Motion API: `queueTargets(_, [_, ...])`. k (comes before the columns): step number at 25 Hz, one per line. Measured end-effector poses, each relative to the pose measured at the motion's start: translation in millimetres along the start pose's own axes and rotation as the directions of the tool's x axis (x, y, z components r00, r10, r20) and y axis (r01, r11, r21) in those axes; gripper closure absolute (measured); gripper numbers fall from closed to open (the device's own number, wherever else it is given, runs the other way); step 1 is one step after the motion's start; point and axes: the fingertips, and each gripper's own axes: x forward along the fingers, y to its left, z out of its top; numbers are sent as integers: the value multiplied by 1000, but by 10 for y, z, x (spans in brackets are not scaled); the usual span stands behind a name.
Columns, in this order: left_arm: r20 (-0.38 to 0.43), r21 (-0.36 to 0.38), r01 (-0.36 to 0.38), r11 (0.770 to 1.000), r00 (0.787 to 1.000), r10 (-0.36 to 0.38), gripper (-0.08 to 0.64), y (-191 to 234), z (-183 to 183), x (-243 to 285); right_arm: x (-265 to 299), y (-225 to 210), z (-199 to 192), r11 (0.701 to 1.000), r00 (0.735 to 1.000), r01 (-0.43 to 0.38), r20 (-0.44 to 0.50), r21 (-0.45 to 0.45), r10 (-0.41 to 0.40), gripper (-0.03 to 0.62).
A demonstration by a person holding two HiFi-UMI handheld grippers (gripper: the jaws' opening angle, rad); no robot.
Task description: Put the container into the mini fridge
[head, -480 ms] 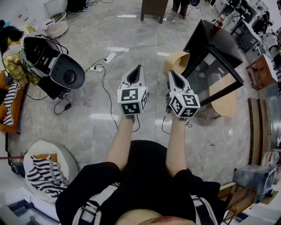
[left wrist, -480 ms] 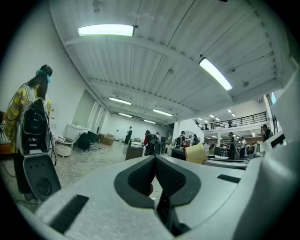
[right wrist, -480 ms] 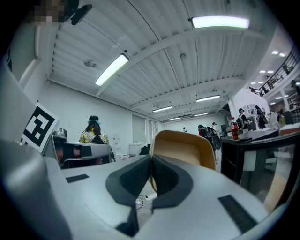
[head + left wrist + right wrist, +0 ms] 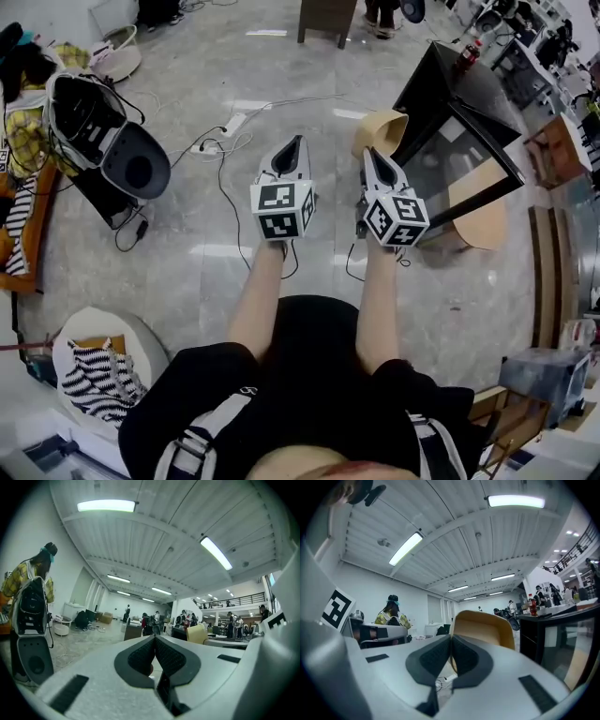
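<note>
My left gripper (image 4: pixel 297 142) and right gripper (image 4: pixel 368 153) are held side by side above the grey floor, pointing forward. Both are shut with nothing between their jaws. The black mini fridge (image 4: pixel 461 131) with a glass front stands just right of the right gripper, a red-capped bottle (image 4: pixel 466 47) on its top. In the left gripper view the shut tips (image 4: pixel 154 638) point across the hall. The right gripper's own view has its shut tips (image 4: pixel 450 637) in front of a tan chair (image 4: pixel 487 627), with the fridge (image 4: pixel 555 634) at the right. I cannot pick out a container for certain.
The tan chair (image 4: pixel 379 131) stands between the right gripper and the fridge. A black and grey machine (image 4: pixel 103 131) sits at the left, cables and a power strip (image 4: pixel 232 122) trail on the floor ahead. A translucent bin (image 4: pixel 548 373) is at the lower right.
Both grippers stay shut and have barely moved. The head view has shifted a little, so the machine at the left sits slightly further left.
</note>
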Motion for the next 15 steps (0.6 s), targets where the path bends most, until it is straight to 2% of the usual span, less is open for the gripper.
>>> queueTargets(4, [0,-10,4,1000,1000,-4,555,131,14,85,153,29,48,1000,1000,-6,7,-16,6,575])
queueTargets(6, [-7,-6,-18,1000,1000,18,555,233,17,143,245,40,67,999,1000,-17,-1,-42,17,575])
queueTargets(9, [-16,45,-54,998,998,55,555,329,28,235,397,73,104,997,999,-40,-1,-68,40,575])
queueTargets(13, [15,45,-34,998,999,33,555,353,81,468,704,57,141,993,997,-70,6,-97,71,575])
queueTargets(15, [17,88,-49,995,999,48,555,412,81,636,890,7,119,990,996,-87,7,-108,88,575])
